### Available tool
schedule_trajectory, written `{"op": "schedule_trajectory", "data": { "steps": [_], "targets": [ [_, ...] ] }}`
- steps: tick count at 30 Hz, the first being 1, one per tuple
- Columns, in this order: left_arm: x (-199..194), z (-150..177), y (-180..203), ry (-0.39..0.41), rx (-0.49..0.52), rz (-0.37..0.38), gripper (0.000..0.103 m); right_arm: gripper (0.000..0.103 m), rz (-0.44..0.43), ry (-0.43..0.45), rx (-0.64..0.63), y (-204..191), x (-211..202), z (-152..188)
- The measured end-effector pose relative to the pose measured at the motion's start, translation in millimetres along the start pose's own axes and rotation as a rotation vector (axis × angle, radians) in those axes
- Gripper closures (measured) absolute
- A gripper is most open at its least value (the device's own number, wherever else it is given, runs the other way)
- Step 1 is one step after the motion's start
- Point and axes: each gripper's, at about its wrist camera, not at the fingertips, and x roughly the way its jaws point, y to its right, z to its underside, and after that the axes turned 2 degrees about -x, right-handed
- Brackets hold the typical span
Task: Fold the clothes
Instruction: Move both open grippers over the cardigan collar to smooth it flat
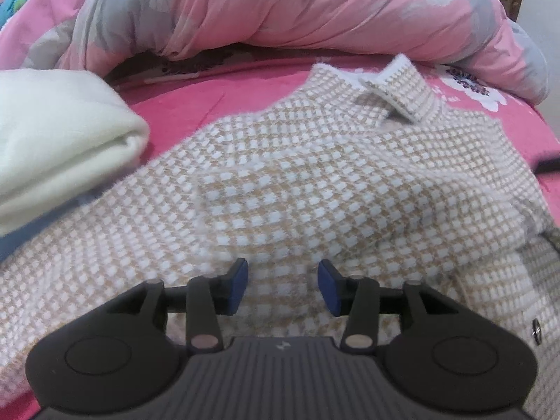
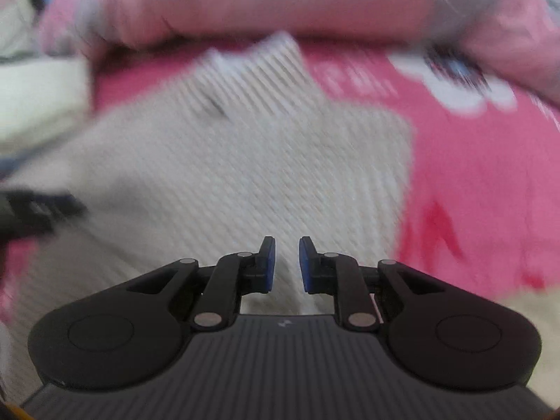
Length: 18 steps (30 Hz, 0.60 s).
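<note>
A beige and white checked knit top (image 1: 297,182) lies spread on the pink bed sheet (image 1: 217,98), its collar (image 1: 402,87) at the far end. My left gripper (image 1: 283,283) hovers over the near part of the top, open, with nothing between its blue pads. In the blurred right wrist view the same top (image 2: 245,147) fills the centre, collar (image 2: 255,63) far away. My right gripper (image 2: 287,262) is above the top's near right part, with a narrow gap between its pads and nothing held. The other gripper's dark body (image 2: 35,210) shows at the left edge.
A folded cream cloth (image 1: 59,140) rests on something blue at the left of the top. A bunched pink and grey floral quilt (image 1: 297,10) runs along the far side. Pink sheet (image 2: 472,175) lies bare to the right of the top. A dark object (image 1: 547,165) sits at the right edge.
</note>
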Motion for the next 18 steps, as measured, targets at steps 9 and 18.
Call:
{"op": "schedule_trajectory", "data": {
  "steps": [9,18],
  "targets": [
    [-2.5,9.7,-5.8,0.024,0.064,0.039,0.053,0.087,-0.037,-0.031,0.015,-37.8,44.1,-17.7],
    [-9.2,14.2,-20.3,0.032,0.031,0.096,0.053,0.088,-0.127,-0.029,-0.116,-107.1,95.9,-50.3]
  ]
}}
